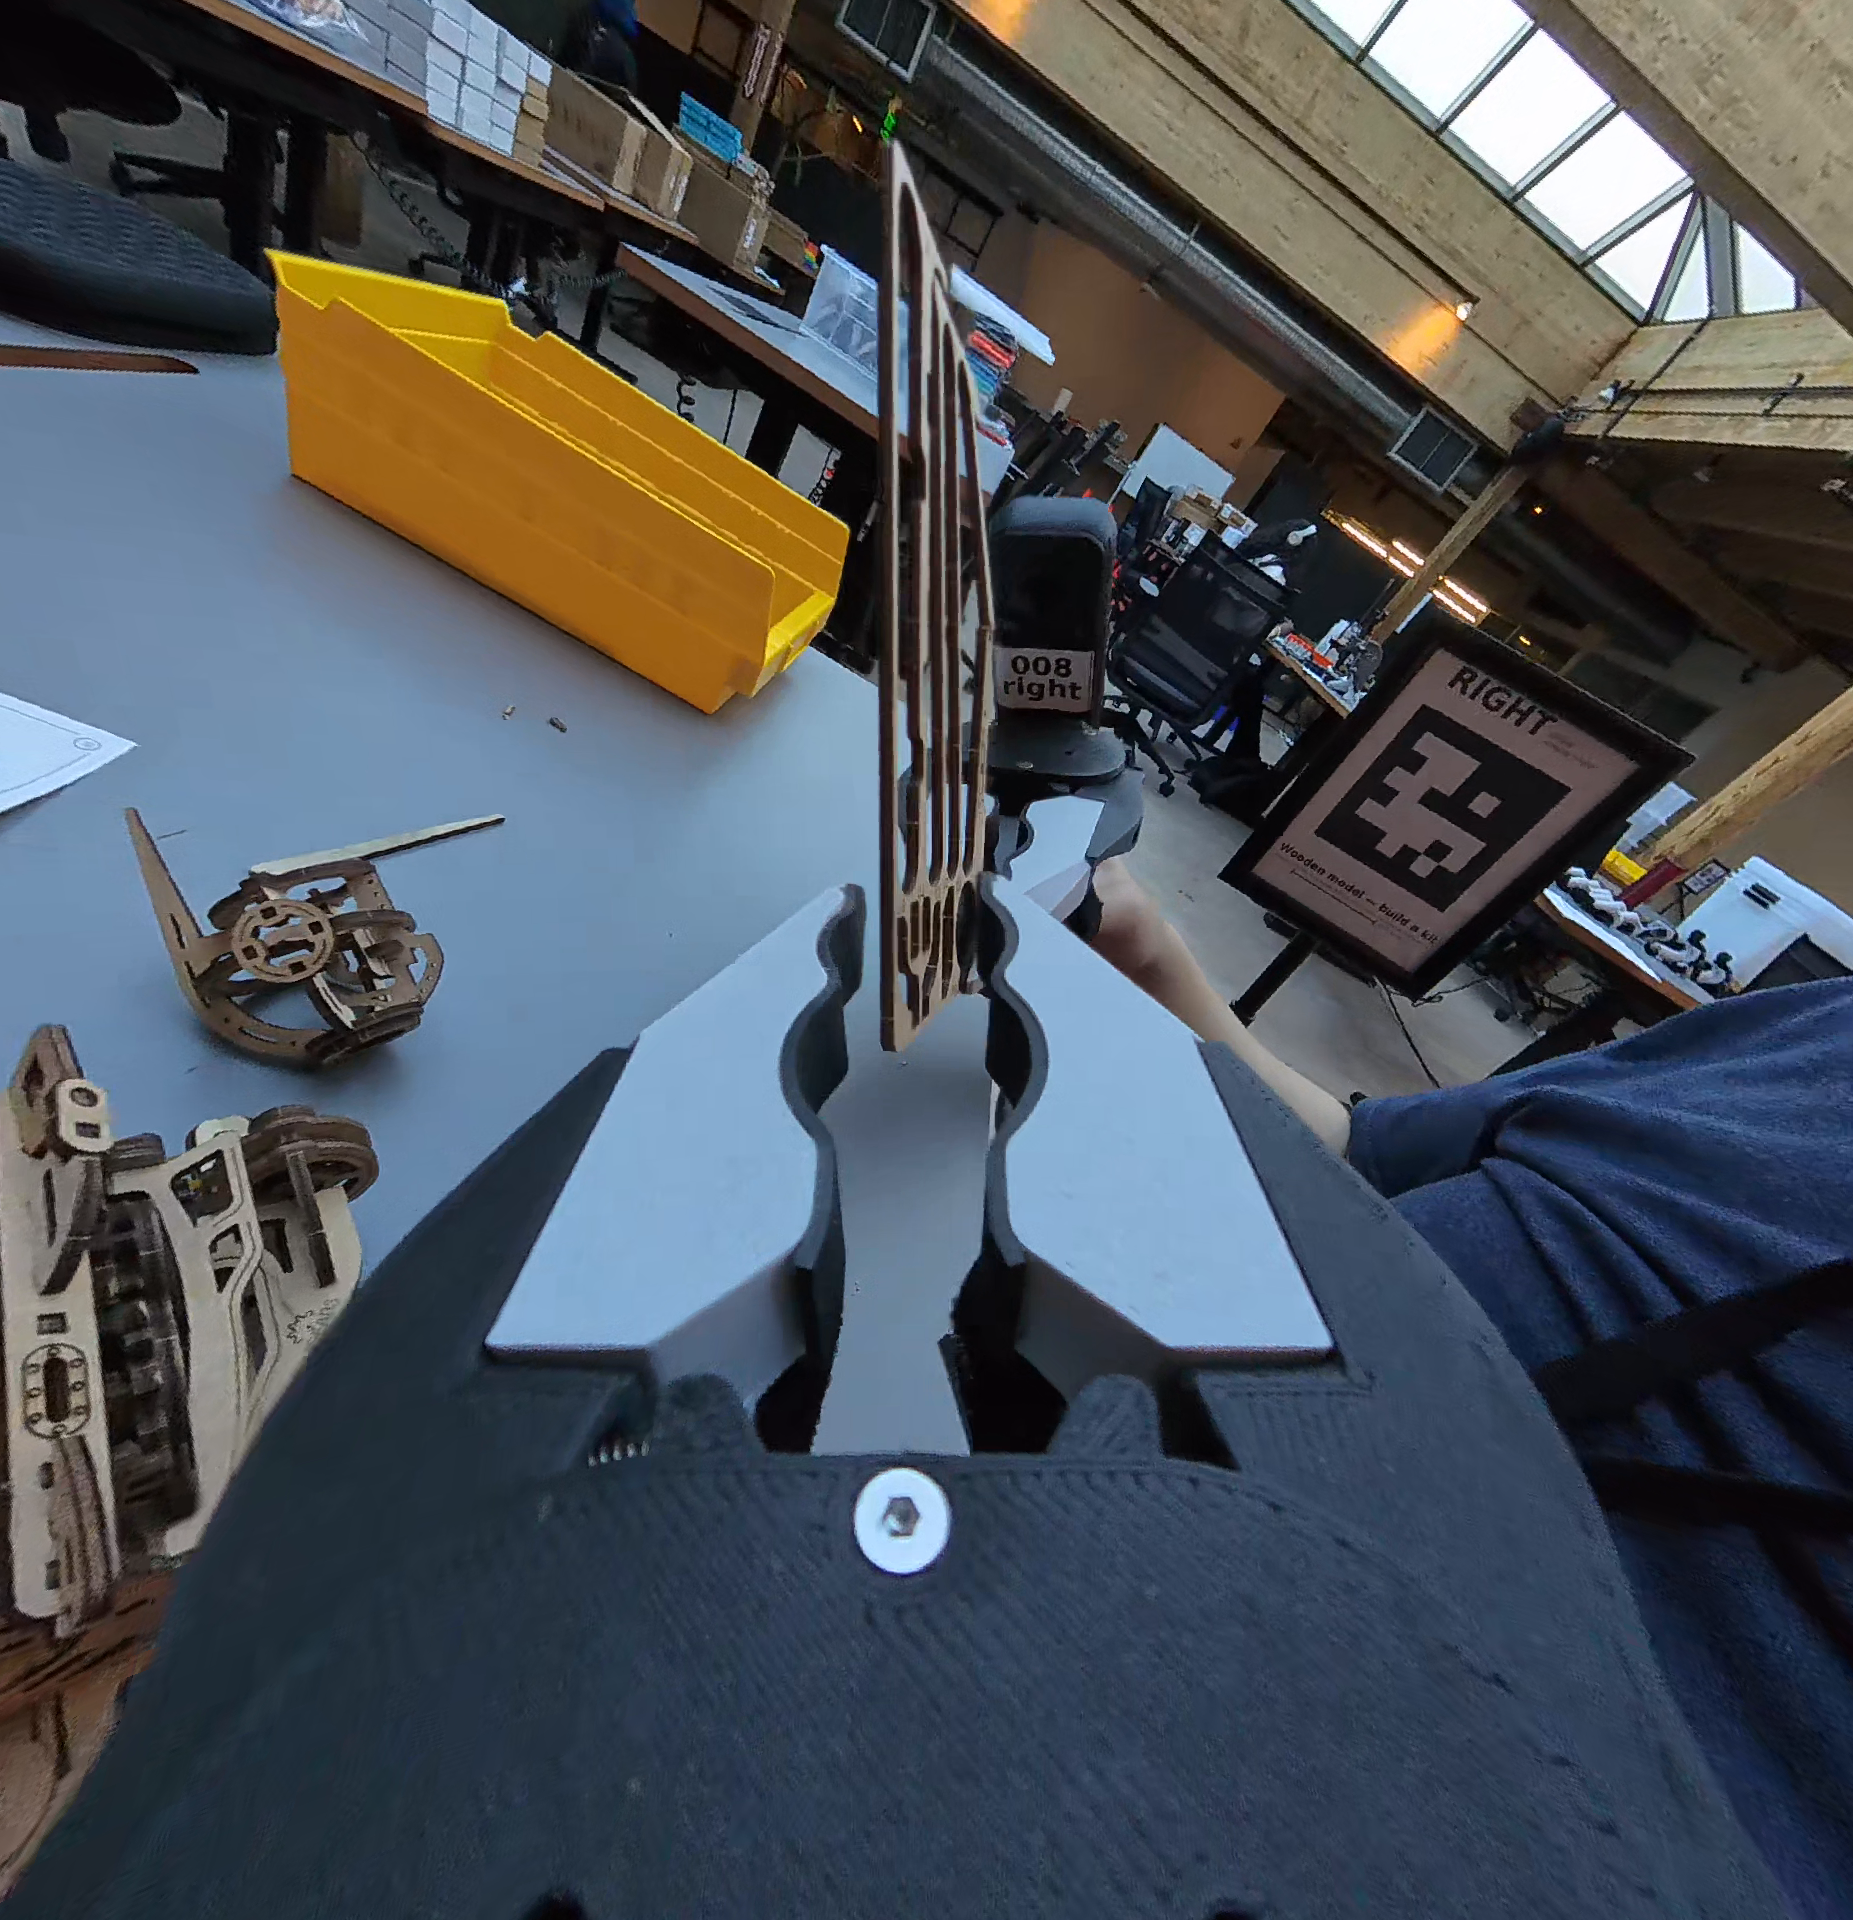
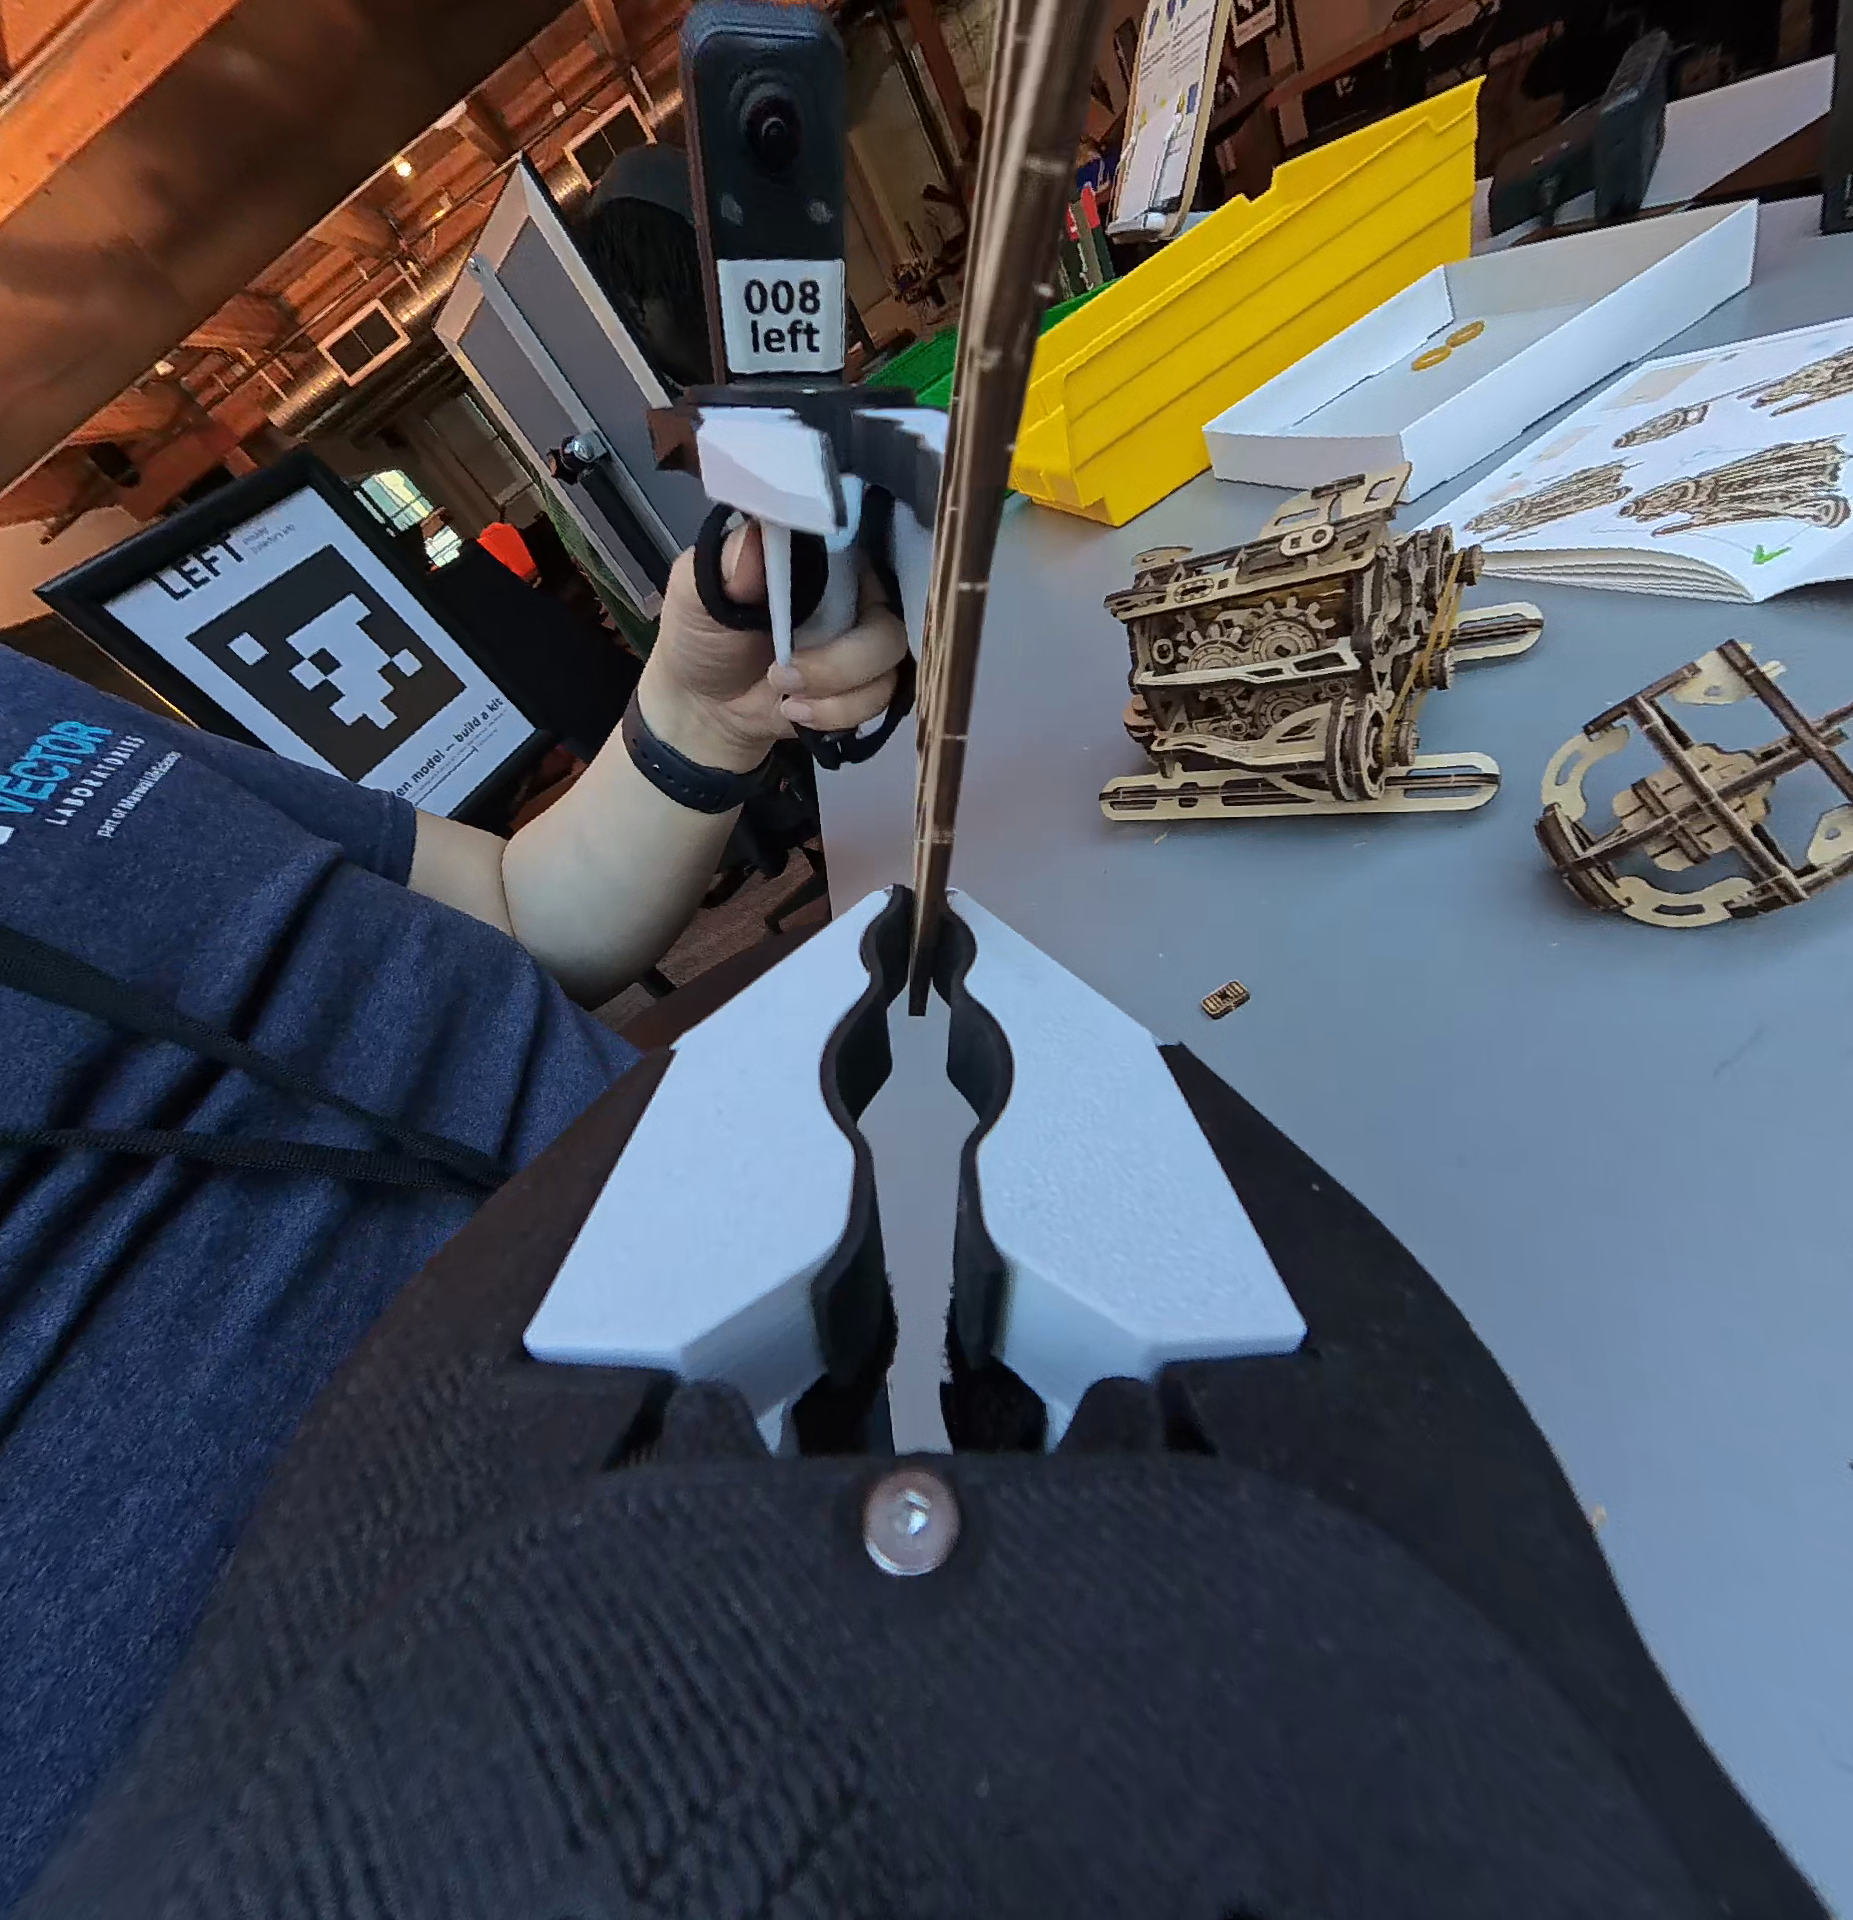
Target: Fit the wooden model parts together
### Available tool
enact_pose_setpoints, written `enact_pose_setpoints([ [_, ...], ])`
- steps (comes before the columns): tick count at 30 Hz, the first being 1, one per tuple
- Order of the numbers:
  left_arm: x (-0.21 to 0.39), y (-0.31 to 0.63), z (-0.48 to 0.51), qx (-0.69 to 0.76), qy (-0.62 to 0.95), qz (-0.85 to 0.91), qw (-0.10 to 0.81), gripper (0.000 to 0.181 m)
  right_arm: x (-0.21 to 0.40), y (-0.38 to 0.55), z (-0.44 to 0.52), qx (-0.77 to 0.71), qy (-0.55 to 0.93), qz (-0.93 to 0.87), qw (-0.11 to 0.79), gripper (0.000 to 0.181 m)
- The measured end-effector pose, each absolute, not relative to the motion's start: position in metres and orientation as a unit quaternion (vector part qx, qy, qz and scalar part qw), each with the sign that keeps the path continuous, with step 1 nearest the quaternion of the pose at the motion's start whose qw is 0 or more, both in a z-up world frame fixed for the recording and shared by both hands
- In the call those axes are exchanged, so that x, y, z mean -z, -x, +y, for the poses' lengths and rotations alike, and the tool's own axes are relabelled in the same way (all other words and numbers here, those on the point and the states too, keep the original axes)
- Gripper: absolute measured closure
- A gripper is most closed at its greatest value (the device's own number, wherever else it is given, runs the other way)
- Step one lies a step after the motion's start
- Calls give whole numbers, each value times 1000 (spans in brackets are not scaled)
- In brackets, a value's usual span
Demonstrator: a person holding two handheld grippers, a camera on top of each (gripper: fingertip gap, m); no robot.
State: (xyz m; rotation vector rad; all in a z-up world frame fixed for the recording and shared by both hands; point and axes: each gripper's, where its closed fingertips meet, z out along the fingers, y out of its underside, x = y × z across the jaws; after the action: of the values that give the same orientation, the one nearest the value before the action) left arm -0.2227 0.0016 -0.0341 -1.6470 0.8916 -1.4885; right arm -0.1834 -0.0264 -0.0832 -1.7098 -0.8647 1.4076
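A thin laser-cut wooden sheet (image 1: 932, 623) with cut-out parts stands upright, held above the grey table (image 1: 278, 675). My left gripper (image 1: 922, 914) is shut on its lower edge. In the right wrist view the same sheet (image 2: 989, 520) shows edge-on, and my right gripper (image 2: 927, 914) is shut on its end. Each gripper shows beyond the sheet in the other's view: the right one (image 1: 1047, 831) and the left one (image 2: 818, 457). A large geared wooden model (image 2: 1306, 665) and a smaller curved wooden assembly (image 2: 1711, 800) rest on the table.
A yellow bin (image 1: 548, 478) stands at the far side of the table. A white tray (image 2: 1473, 343) and an open instruction booklet (image 2: 1711, 468) lie beyond the models. A tiny wooden piece (image 2: 1224, 997) lies on the table. The person's blue shirt (image 2: 174, 1039) is close by. Spacing between my two grippers at the tips: around 8 cm. Left tips and right tips are each some 15 cm from the smaller curved wooden assembly (image 2: 1711, 800). Seen from the left wrist view (image 1: 391, 922) as well.
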Motion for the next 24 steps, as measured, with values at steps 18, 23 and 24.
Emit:
enact_pose_setpoints([
  [18,27,273,25,634,614,242,401,181,179,163,-6,-294,797,-366,380,149],
  [23,18,282,21,639,608,239,406,181,192,171,-5,-257,824,-359,355,163],
  [24,17,283,20,638,607,241,407,181,194,172,-5,-249,826,-363,352,164],
])
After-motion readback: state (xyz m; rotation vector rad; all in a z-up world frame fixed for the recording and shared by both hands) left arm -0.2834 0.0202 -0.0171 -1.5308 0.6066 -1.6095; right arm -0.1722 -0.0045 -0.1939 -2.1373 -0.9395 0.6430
